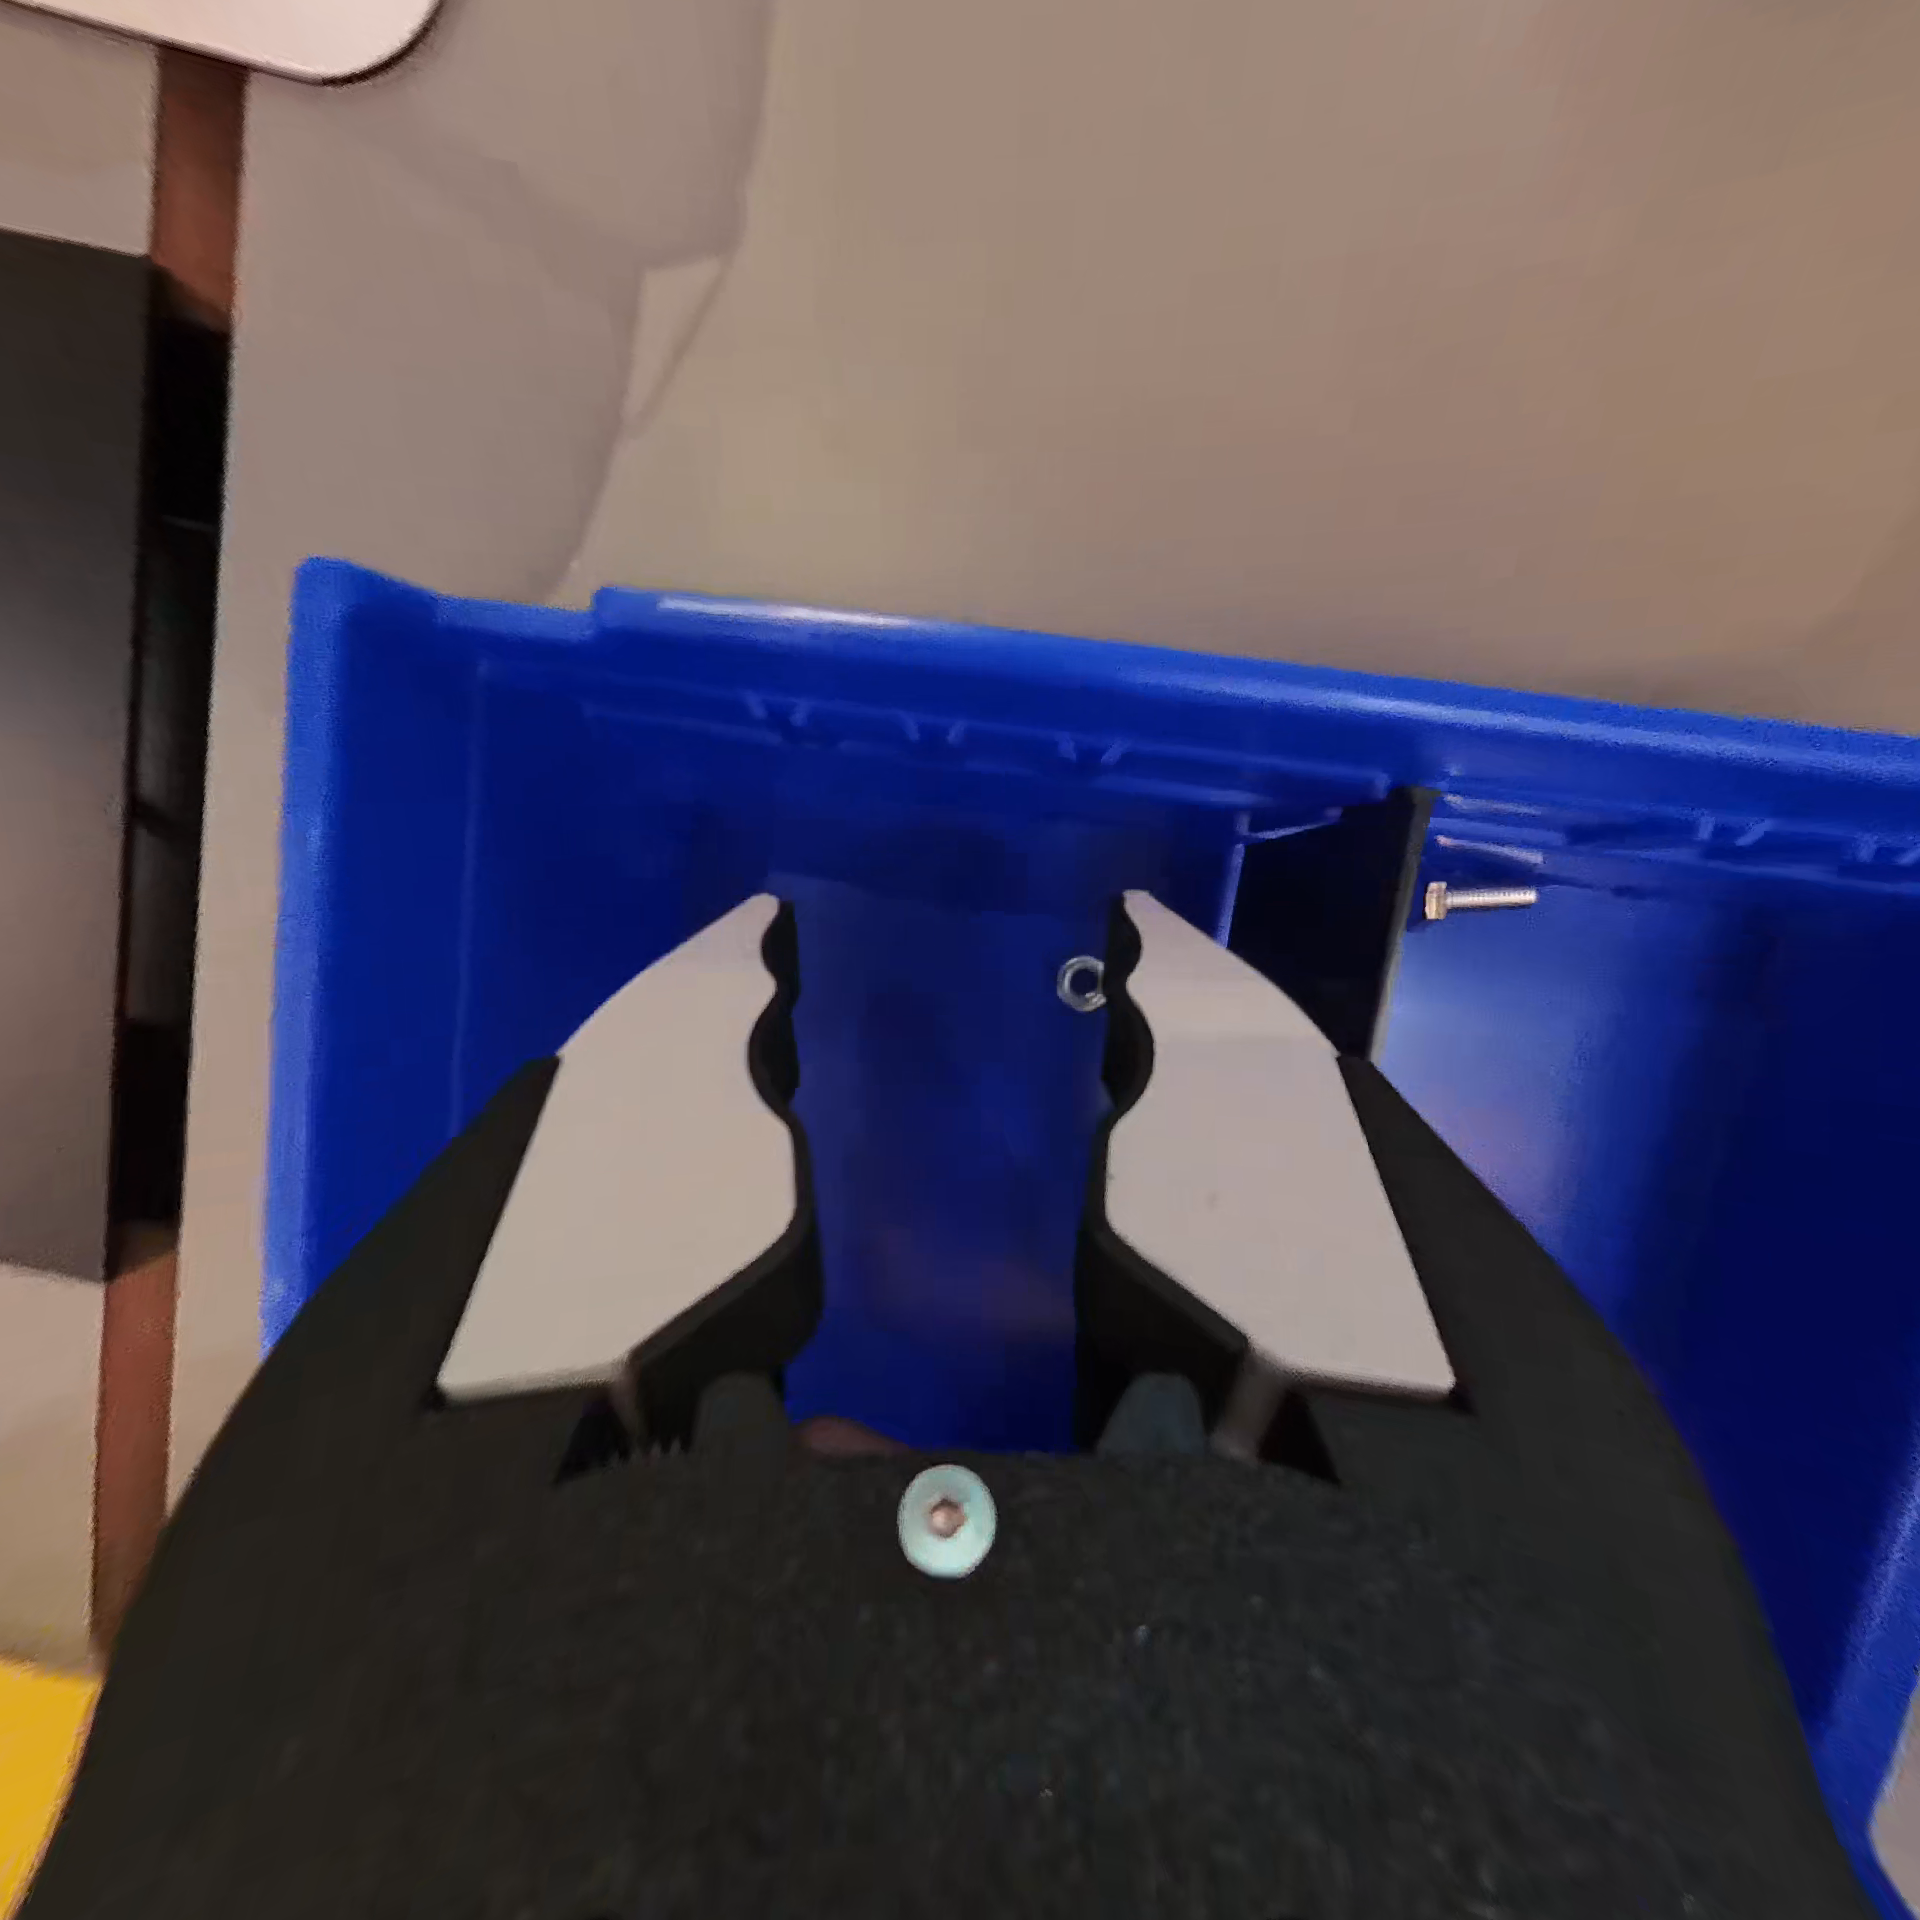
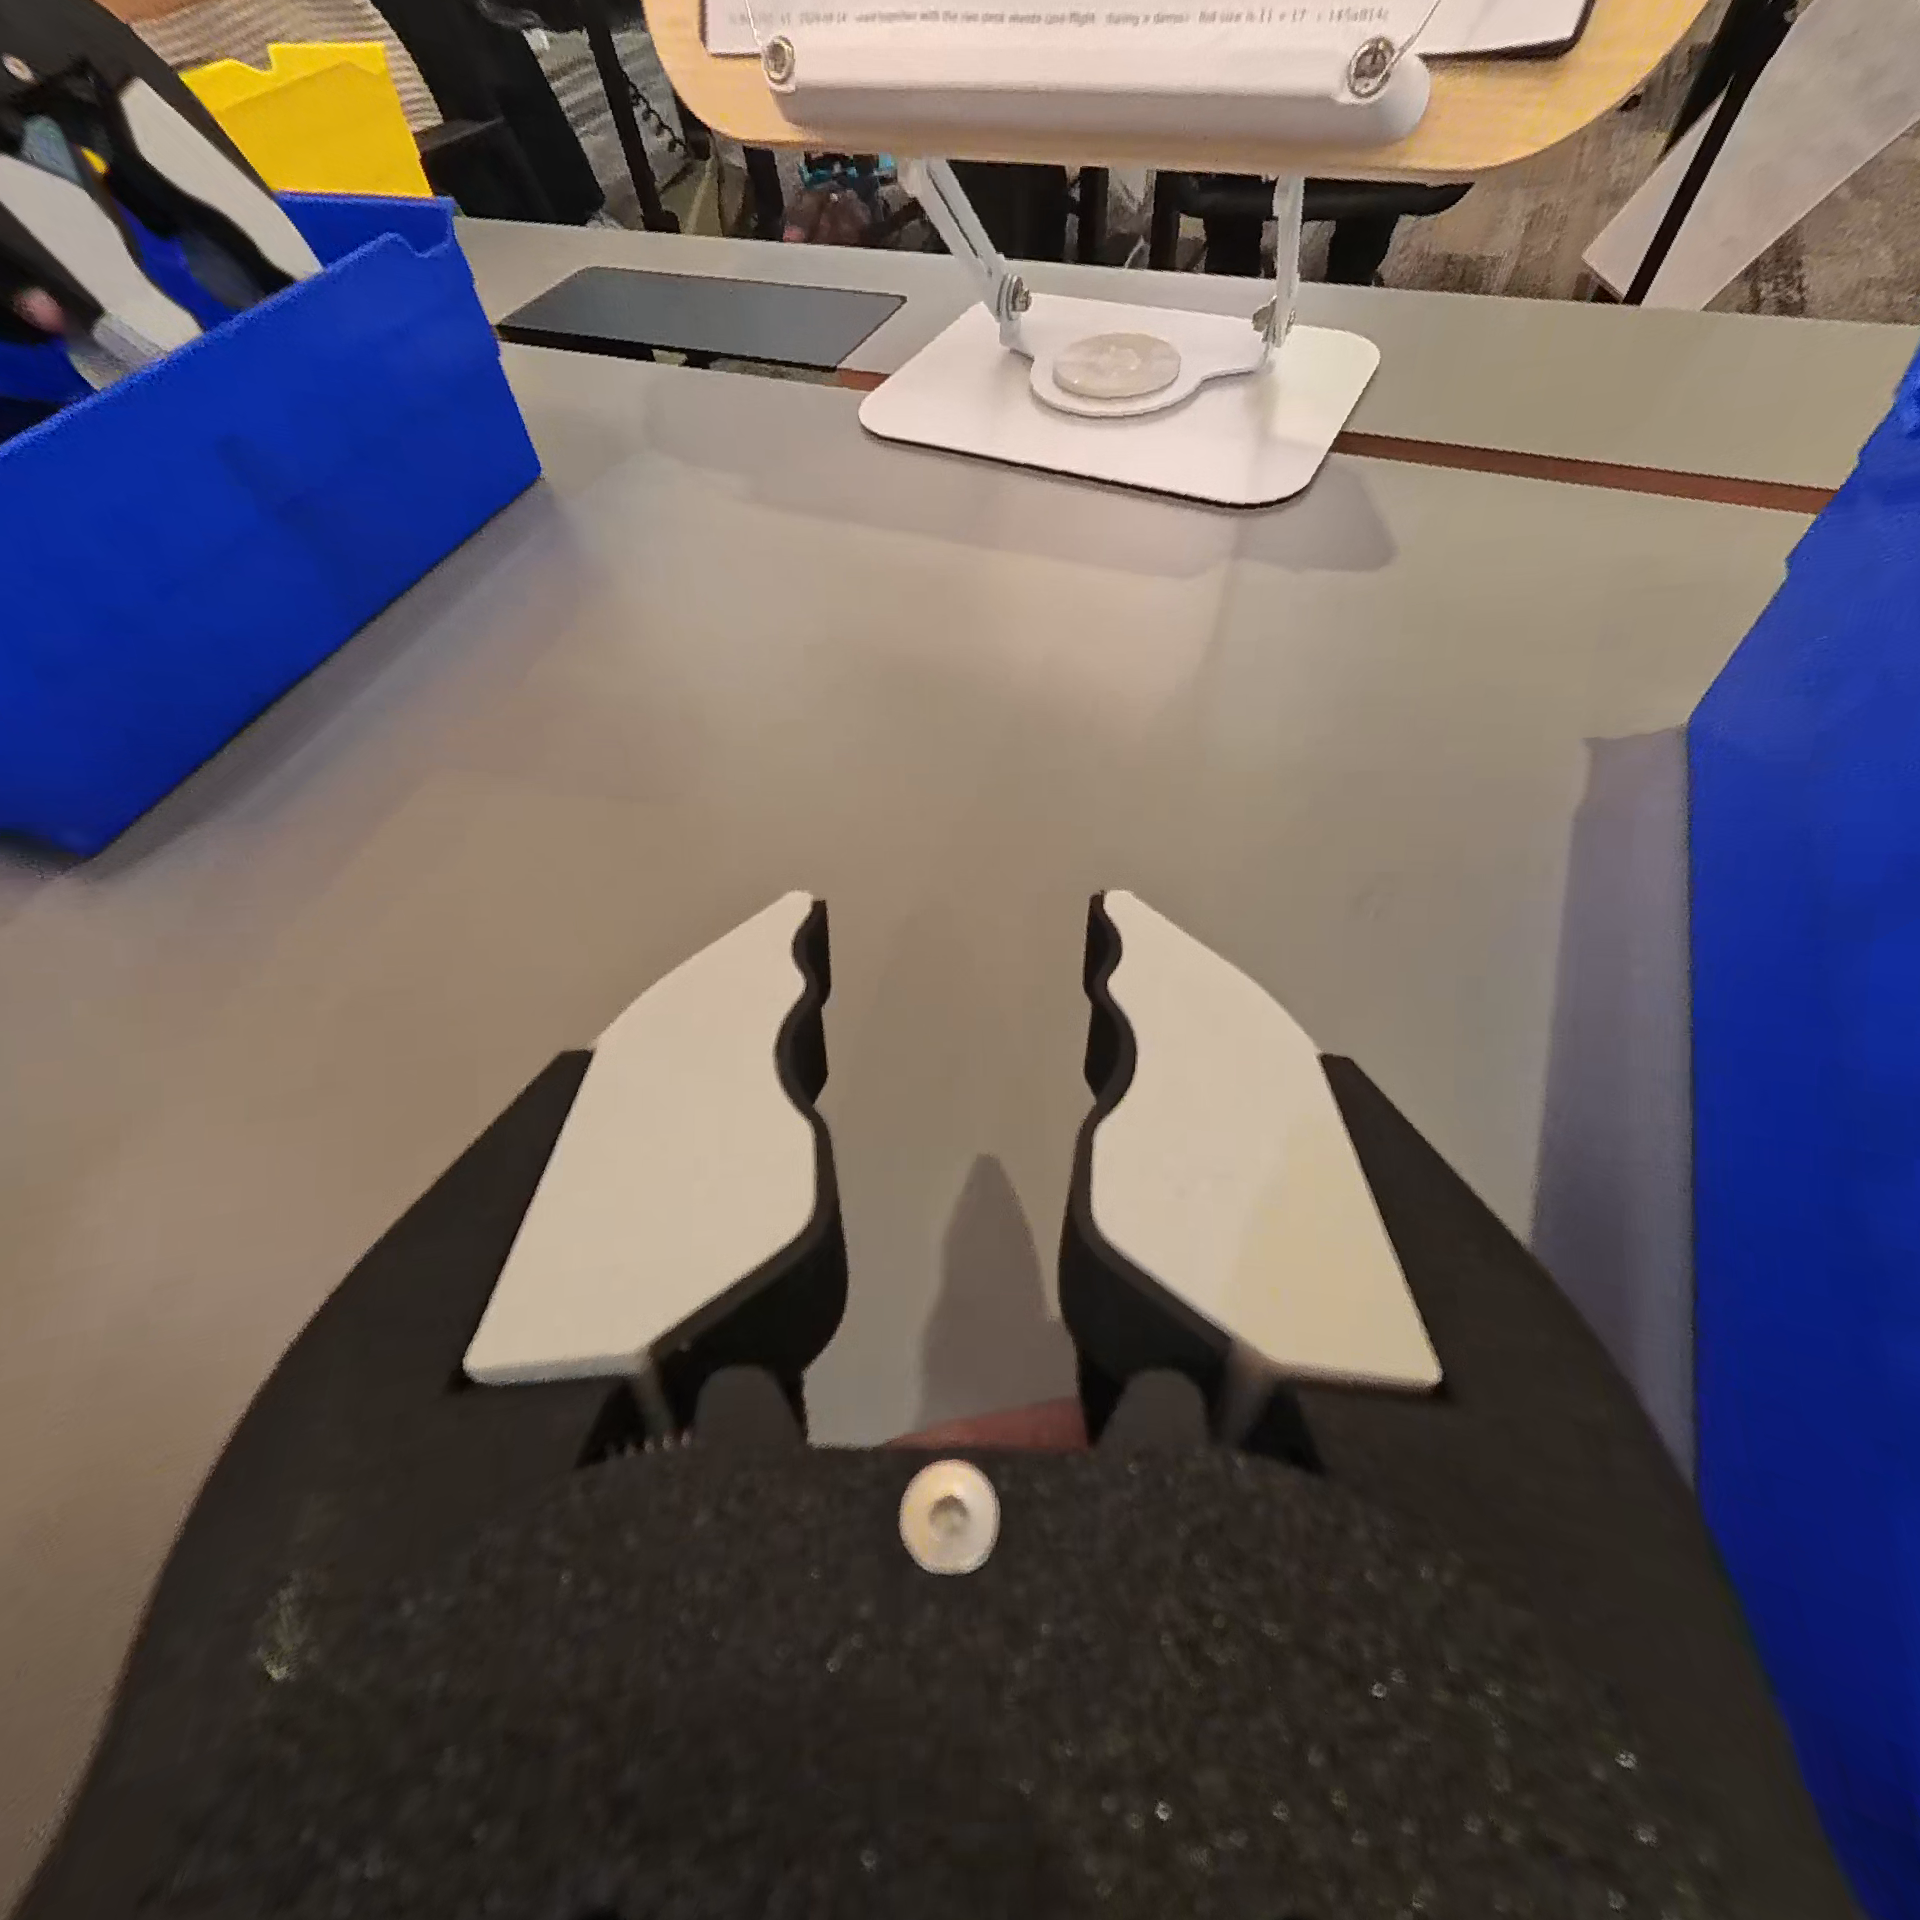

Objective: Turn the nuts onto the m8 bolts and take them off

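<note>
My left gripper (image 1: 951, 914) is open and empty, held over the left compartment of a blue bin (image 1: 727, 665). A small silver nut (image 1: 1081, 983) lies on the bin floor just inside my right fingertip. A black divider (image 1: 1351, 914) splits the bin; a silver bolt (image 1: 1481, 898) lies in the compartment to its right. My right gripper (image 2: 956, 914) is open and empty above the bare grey table (image 2: 935, 675). The left gripper also shows in the right wrist view (image 2: 125, 239), over the blue bin (image 2: 239, 540) at the far left.
A second blue bin (image 2: 1808, 1039) stands close at the right edge. A white stand (image 2: 1122, 405) and a flat black slab (image 2: 707, 317) sit at the table's far side. A yellow bin (image 2: 312, 125) stands behind the left blue bin. The left gripper's tips are roughly 40 cm from the right gripper's. My left tips are roughly 4 cm from the small silver nut (image 1: 1081, 983).
</note>
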Motion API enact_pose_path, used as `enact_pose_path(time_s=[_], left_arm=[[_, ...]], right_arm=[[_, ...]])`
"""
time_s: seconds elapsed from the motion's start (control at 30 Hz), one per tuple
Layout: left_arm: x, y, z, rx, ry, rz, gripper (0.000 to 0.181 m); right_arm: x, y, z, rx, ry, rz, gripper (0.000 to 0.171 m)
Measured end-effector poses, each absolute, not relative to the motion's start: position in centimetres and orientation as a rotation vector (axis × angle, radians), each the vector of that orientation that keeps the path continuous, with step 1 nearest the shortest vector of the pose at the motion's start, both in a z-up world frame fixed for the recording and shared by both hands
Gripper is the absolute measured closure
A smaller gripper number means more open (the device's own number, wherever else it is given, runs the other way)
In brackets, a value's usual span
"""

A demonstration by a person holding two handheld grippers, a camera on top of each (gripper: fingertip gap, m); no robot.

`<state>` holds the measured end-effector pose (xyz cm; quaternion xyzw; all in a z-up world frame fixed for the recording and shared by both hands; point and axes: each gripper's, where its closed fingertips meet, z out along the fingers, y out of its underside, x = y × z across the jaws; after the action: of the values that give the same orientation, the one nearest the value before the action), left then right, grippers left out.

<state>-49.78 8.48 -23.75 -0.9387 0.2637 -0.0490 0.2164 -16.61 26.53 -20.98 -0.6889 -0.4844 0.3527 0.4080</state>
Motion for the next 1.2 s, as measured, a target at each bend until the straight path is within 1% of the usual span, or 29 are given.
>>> enact_pose_path(time_s=[0.17, 0.33, 0.53, 0.63, 0.83, 0.87, 1.0, 1.03, 1.2], left_arm=[[-48.5, 8.0, -25.3, -2.529, 0.912, -0.274, 0.129], [-48.6, 7.2, -26.5, -2.538, 0.990, -0.380, 0.128], [-49.3, 5.7, -27.6, -2.567, 1.082, -0.394, 0.129], [-49.6, 5.4, -28.5, -2.586, 1.133, -0.330, 0.128], [-49.5, 6.1, -28.7, -2.525, 1.153, -0.255, 0.145], [-49.5, 6.0, -28.7, -2.518, 1.166, -0.252, 0.150], [-49.4, 6.0, -28.7, -2.527, 1.162, -0.244, 0.156], [-49.3, 6.0, -28.7, -2.525, 1.170, -0.241, 0.166], [-49.4, 6.1, -28.7, -2.536, 1.152, -0.242, 0.168]], right_arm=[[-17.3, 27.0, -21.6, -1.757, -1.235, 0.885, 0.125], [-17.8, 27.5, -21.6, -1.759, -1.242, 0.871, 0.125], [-18.3, 27.8, -21.8, -1.772, -1.239, 0.865, 0.126], [-18.4, 27.9, -22.0, -1.780, -1.235, 0.867, 0.127], [-18.9, 28.0, -22.4, -1.790, -1.241, 0.882, 0.127], [-18.9, 28.0, -22.4, -1.791, -1.244, 0.882, 0.127], [-19.0, 28.1, -22.5, -1.790, -1.240, 0.896, 0.128], [-19.0, 28.1, -22.5, -1.791, -1.239, 0.902, 0.128], [-19.0, 27.9, -22.2, -1.782, -1.238, 0.919, 0.129]])
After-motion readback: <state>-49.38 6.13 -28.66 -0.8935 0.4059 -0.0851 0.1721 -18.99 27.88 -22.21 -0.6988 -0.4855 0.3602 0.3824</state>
